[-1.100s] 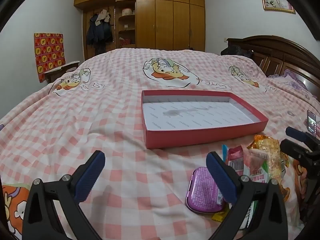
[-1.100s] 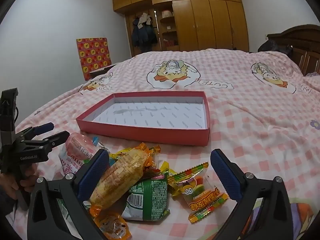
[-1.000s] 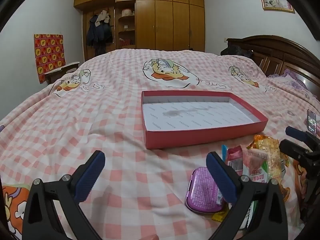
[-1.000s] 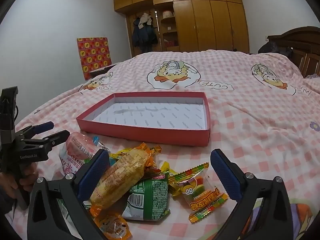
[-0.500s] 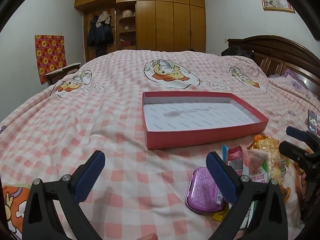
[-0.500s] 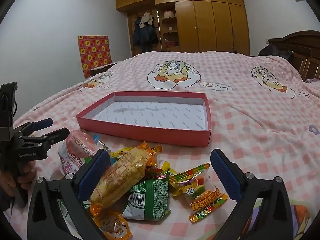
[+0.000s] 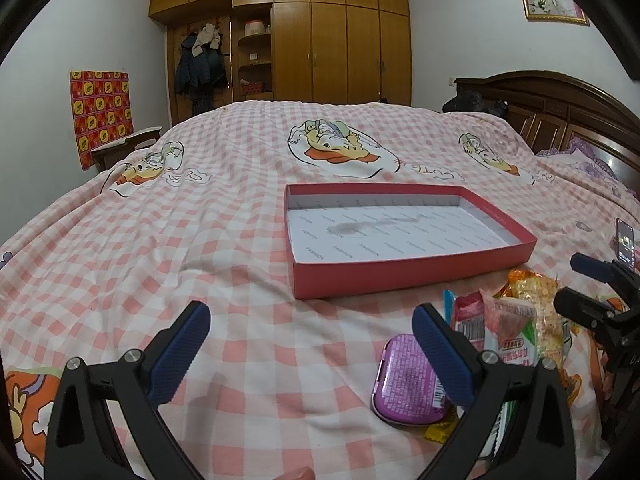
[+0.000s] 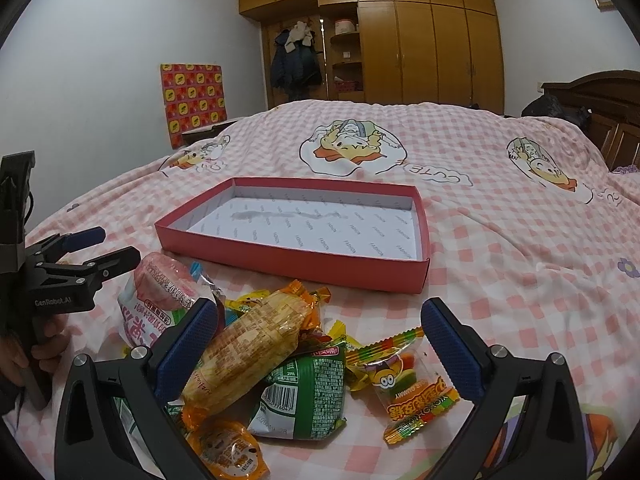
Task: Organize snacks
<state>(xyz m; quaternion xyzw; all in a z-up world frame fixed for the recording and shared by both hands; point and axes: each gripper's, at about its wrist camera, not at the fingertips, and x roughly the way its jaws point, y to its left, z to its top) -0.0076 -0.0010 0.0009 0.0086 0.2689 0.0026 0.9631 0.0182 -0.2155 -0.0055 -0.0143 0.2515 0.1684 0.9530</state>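
- The snack pile [image 8: 276, 356] lies on the bed [image 8: 500, 240], near its front edge, just in front of the shallow red box [image 8: 296, 258].
- The right gripper [image 8: 320, 334] hangs over the pile, fingers [image 8: 188, 340] spread wide, gripping nothing; the long orange pack [image 8: 248, 344] sits between them.
- The left gripper [image 7: 310, 340] is open too, over bare checked cover, the purple tin [image 7: 406, 384] touching or just behind its right finger.
- Packets beneath the gripper frames are partly hidden.

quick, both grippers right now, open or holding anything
Left gripper: open, holding nothing.
Right gripper: open, holding nothing, above the snacks.
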